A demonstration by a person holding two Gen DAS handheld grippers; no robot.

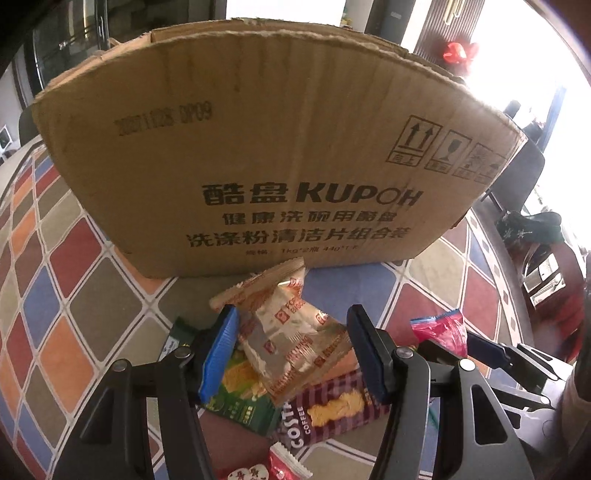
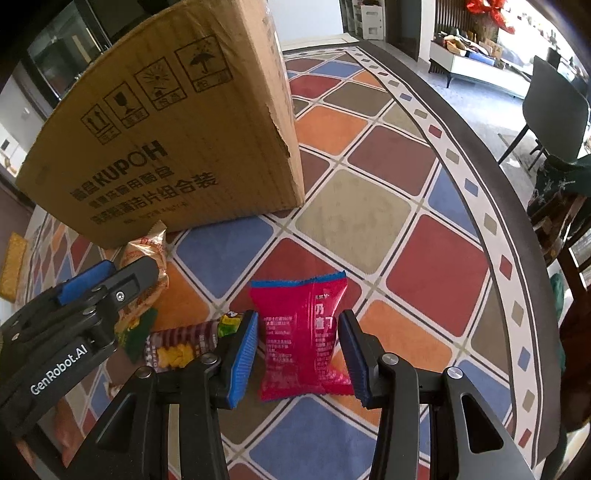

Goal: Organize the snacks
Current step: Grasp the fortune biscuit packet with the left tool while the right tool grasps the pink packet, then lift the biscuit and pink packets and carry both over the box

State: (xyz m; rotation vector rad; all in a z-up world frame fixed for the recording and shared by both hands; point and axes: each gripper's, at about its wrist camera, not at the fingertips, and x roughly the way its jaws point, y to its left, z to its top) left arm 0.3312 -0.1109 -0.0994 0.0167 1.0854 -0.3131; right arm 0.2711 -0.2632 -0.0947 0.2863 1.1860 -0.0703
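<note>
A cardboard box [image 1: 266, 147] stands on a table covered by a cloth [image 1: 74, 295] of red, blue, orange and olive diamonds. The box is printed with "KUPOH" and Chinese text, and its top is open.

In front of the box lies a small heap of snack packets. The left gripper [image 1: 291, 350] sits over this heap with its fingers set fairly wide, a gold packet [image 1: 291, 332] between them. The blue left pad [image 1: 218, 354] is at the packet's edge, but whether either pad presses it cannot be told — the packet looks loose, one crimped end pointing up toward the box. Under it lie a green packet [image 1: 236, 391] with a corn picture and a striped Costa Coffee packet [image 1: 328, 406]. A red-and-white packet [image 1: 280, 469] shows at the bottom edge.

The right gripper [image 2: 297, 347] is just to the right of the heap, near the other gripper (the left one's black body, marked "GenRobot.AI", fills the lower left of the right wrist view). Its fingers are also apart, straddling a red packet [image 2: 303, 332] with a blue crimped top edge. The packet lies flat on the cloth, and a gap shows between it and each pad, so it is not gripped.

Beyond the table are a dark chair [image 2: 554, 107], a low white cabinet [image 2: 480, 70] and red ornaments [image 2: 487, 11] by bright windows.
</note>
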